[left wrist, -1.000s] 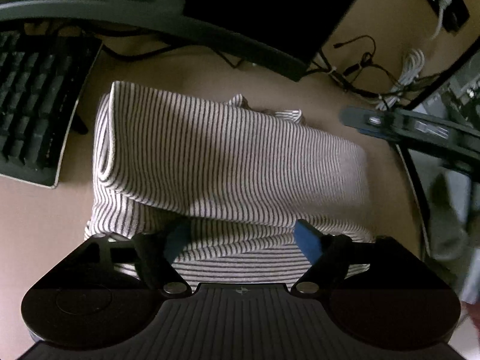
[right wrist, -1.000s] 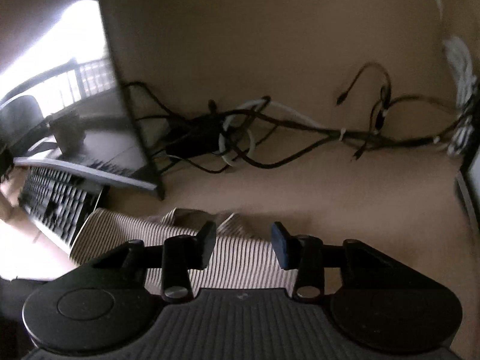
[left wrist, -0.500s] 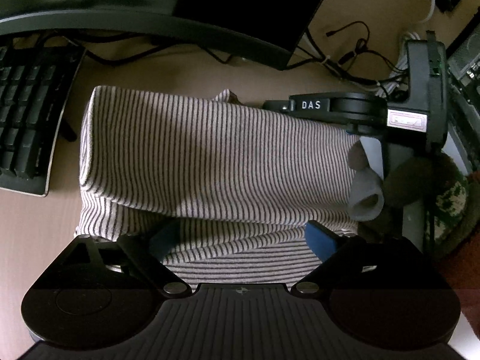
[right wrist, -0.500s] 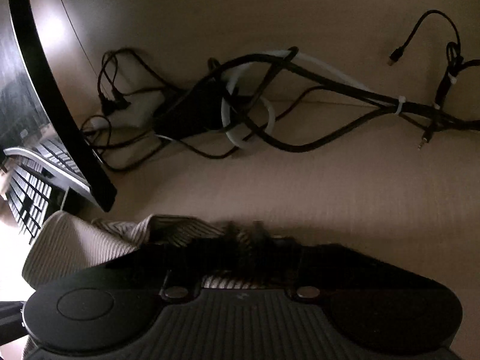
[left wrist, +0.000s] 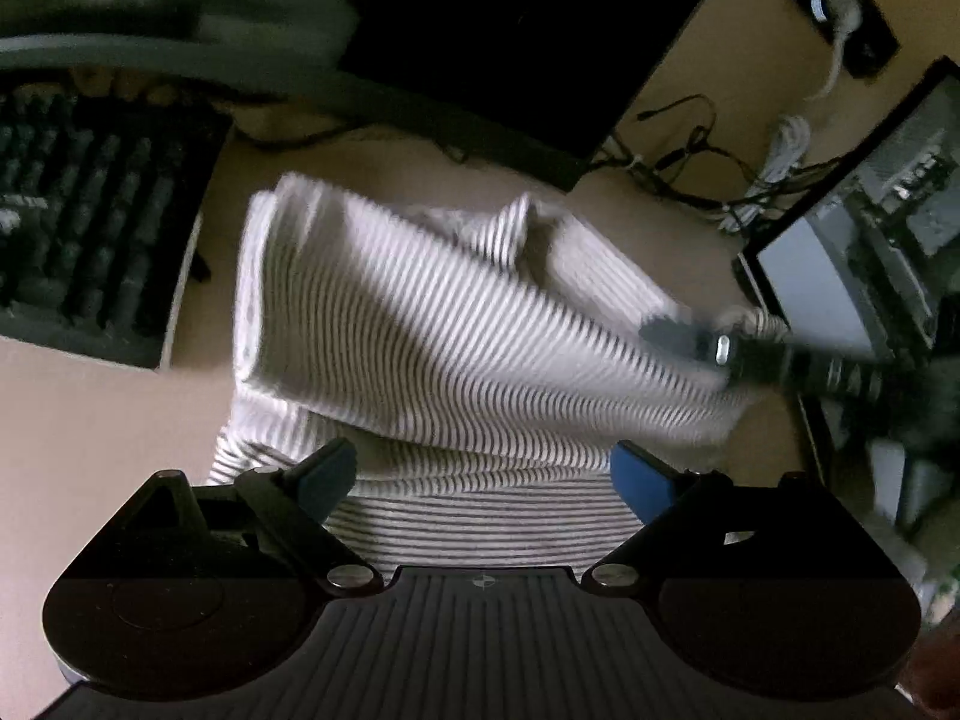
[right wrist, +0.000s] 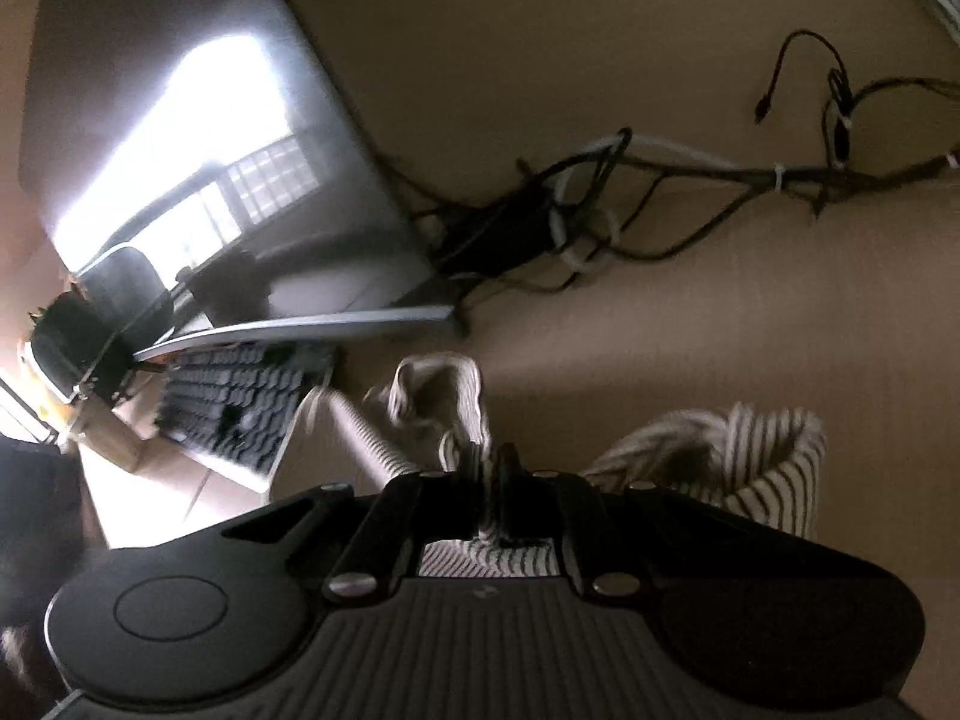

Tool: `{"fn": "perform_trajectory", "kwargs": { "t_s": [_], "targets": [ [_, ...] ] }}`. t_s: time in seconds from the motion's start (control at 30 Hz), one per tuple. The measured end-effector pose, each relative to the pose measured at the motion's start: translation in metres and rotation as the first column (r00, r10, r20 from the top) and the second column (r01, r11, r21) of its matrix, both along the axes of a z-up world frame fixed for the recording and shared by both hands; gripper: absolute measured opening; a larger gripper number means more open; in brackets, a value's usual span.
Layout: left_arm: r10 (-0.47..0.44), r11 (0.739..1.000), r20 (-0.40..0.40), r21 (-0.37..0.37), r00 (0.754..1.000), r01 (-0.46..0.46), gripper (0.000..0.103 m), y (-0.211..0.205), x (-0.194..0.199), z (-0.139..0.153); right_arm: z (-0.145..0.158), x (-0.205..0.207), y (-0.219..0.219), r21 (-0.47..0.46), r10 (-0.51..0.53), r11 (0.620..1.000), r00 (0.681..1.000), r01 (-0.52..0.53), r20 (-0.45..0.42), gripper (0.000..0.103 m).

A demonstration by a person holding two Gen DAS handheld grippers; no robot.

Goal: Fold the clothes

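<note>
A white garment with thin dark stripes [left wrist: 432,348] lies bunched on the tan desk, its right end raised. My left gripper [left wrist: 483,477] hovers open over the garment's near edge, blue pads wide apart and holding nothing. In the left wrist view my right gripper [left wrist: 708,348] bites the cloth's right end and lifts it. In the right wrist view my right gripper [right wrist: 489,468] is shut on the striped garment [right wrist: 750,456], with cloth pinched between the closed fingers and folds hanging on both sides.
A black keyboard [left wrist: 84,228] sits left of the garment, under a monitor [left wrist: 480,30] with a curved stand. A tangle of cables [right wrist: 660,204] lies along the back of the desk. A second screen [left wrist: 840,276] stands at the right.
My right gripper has shut on the garment's right end and raised it, pulling the cloth up and rightward. My left gripper stays open over the near edge.
</note>
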State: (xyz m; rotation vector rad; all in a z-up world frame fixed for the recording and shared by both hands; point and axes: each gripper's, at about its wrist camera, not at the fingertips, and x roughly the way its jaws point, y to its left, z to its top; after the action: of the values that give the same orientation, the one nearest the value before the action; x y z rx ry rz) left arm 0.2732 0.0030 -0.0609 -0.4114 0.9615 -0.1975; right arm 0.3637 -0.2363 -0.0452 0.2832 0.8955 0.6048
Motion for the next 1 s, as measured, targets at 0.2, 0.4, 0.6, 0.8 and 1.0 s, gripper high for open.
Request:
{"fn": "perform_trajectory", "kwargs": {
  "t_s": [0.2, 0.4, 0.6, 0.8, 1.0],
  "targets": [
    [-0.069, 0.997, 0.135, 0.049, 0.988, 0.063, 0.095, -0.003, 0.003, 0.042, -0.024, -0.036, -0.002, -0.015, -0.042, 0.999, 0.997, 0.041, -0.062, 0.005],
    [-0.142, 0.982, 0.200, 0.155, 0.969, 0.112, 0.096, -0.029, 0.029, 0.062, -0.034, -0.044, -0.002, 0.002, -0.090, 0.996, 0.995, 0.090, -0.050, 0.004],
    [-0.205, 0.932, 0.105, 0.326, 0.973, 0.161, 0.096, -0.072, 0.052, 0.027, -0.028, -0.057, 0.003, -0.021, -0.088, 0.996, 0.996, 0.087, -0.014, 0.005],
    [-0.119, 0.928, 0.014, 0.358, 0.993, 0.106, 0.057, -0.061, 0.043, -0.004, -0.029, -0.053, 0.005, -0.037, -0.074, 0.997, 0.997, 0.074, -0.008, 0.005],
    [-0.057, 0.968, 0.020, 0.244, 0.998, 0.051, 0.044, -0.046, 0.014, -0.018, -0.024, -0.054, 0.013, -0.096, -0.033, 0.995, 0.999, 0.034, 0.009, 0.005]
  ]
}}
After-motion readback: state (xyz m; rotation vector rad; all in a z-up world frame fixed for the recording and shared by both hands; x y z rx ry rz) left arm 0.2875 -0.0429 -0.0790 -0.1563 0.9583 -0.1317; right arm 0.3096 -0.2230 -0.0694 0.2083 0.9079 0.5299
